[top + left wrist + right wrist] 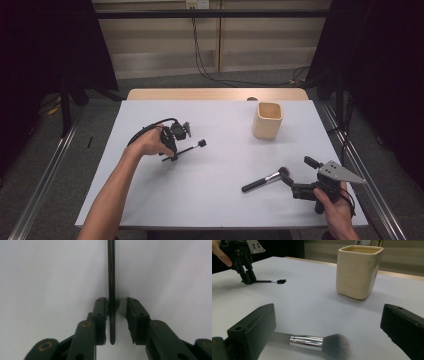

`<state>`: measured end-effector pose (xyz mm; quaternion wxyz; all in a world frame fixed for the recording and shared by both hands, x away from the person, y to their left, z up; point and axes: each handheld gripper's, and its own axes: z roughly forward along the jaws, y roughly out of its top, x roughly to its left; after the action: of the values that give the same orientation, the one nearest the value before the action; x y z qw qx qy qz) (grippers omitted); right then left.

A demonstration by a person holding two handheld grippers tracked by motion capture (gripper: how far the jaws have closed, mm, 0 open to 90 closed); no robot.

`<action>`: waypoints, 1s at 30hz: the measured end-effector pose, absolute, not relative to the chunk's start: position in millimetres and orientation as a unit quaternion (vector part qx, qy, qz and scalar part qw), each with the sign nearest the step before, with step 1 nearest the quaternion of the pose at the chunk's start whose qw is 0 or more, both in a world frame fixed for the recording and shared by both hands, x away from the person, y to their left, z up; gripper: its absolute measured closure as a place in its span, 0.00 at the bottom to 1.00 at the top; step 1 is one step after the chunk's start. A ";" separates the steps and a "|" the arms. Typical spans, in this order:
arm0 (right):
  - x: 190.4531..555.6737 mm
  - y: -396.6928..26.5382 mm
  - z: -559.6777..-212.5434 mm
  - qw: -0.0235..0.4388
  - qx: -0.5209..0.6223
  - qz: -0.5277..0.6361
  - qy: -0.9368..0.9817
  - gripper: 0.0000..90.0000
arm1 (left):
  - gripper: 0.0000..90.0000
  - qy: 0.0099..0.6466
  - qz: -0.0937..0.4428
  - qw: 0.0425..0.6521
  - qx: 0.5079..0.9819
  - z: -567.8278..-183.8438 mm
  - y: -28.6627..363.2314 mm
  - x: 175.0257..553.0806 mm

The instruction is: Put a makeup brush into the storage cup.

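The left gripper [113,320] straddles a thin black wand [111,290], jaws slightly apart, contact on the left pad uncertain; its far tip is cut off. The right gripper [327,325], jaws wide, hovers over a brush [312,342], handle partly hidden. A cup [267,120] stands beyond.

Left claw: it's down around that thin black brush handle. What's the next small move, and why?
Probably close the left claw on the thin brush. Its handle lies on the table between the jaws, touching one with a gap at the other, so it isn't clamped yet.
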<state>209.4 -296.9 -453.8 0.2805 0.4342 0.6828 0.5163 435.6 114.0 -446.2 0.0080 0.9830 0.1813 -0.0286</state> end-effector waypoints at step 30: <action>209.6 -296.9 -454.0 0.279 0.435 0.516 0.684 0.00 | 0.96 0.244 -0.065 0.093 0.963 -447.1 138.0 436.3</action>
<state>209.6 -296.9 -454.0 0.2790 0.4345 0.6836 0.5158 436.3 138.0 -447.1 0.0928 0.9631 0.2443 -0.0650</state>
